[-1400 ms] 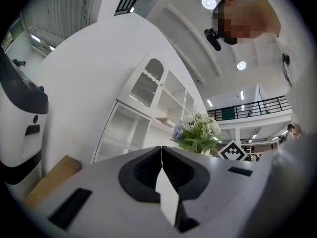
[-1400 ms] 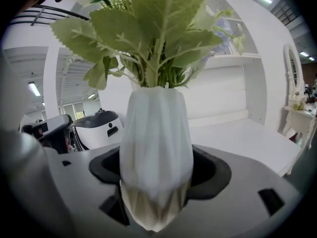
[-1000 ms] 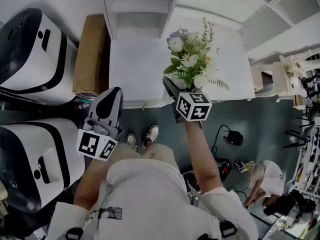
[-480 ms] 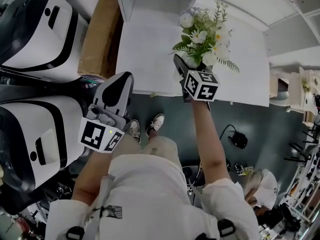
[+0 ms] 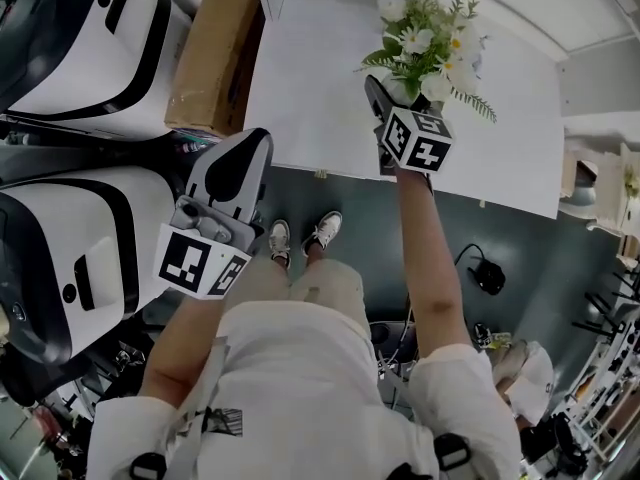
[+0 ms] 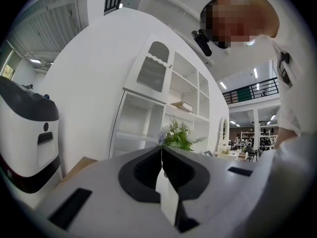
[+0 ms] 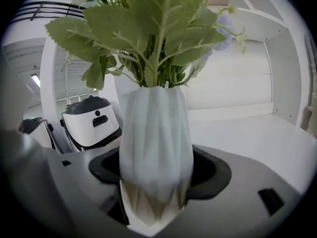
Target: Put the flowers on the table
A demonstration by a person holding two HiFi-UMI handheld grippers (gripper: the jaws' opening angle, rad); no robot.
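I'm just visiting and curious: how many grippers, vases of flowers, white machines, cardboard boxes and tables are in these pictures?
2 grippers: left gripper, right gripper
1 vase of flowers
2 white machines
1 cardboard box
1 table
Total: 7

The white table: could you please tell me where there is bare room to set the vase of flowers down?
The white table is bare from the cardboard box at its left edge across to the vase of flowers in the right gripper, and again right of them. The crowding is beside the table: the box and the white-and-black machines.
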